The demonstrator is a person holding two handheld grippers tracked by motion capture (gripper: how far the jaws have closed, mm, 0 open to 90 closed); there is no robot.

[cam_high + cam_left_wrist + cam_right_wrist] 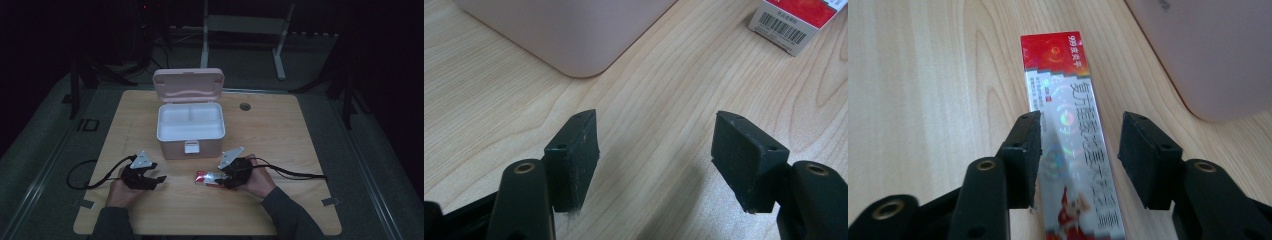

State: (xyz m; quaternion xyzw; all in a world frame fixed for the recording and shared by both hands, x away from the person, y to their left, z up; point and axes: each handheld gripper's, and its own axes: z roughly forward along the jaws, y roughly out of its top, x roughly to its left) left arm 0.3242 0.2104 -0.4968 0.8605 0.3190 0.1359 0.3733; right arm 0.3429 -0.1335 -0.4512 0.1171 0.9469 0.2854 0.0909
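A pink box (190, 145) stands mid-table with its lid (188, 85) raised and a white, divided tray inside. A red and silver carton (206, 177) lies flat on the wood just in front of the box. My right gripper (218, 180) is over it. In the right gripper view the carton (1068, 125) runs lengthwise between the jaws of the right gripper (1081, 122), close to the left one, with a gap at the right one. My left gripper (159, 180) sits at the front left. Its jaws (656, 145) stand open over bare wood, near the box's corner (574, 30) and the carton's barcode end (796, 22).
The wooden table (280, 135) has a round cable hole (244, 106) behind the box on the right. Cables trail from both grippers toward the table's side edges. A white metal frame (245, 30) stands on the floor beyond the far edge.
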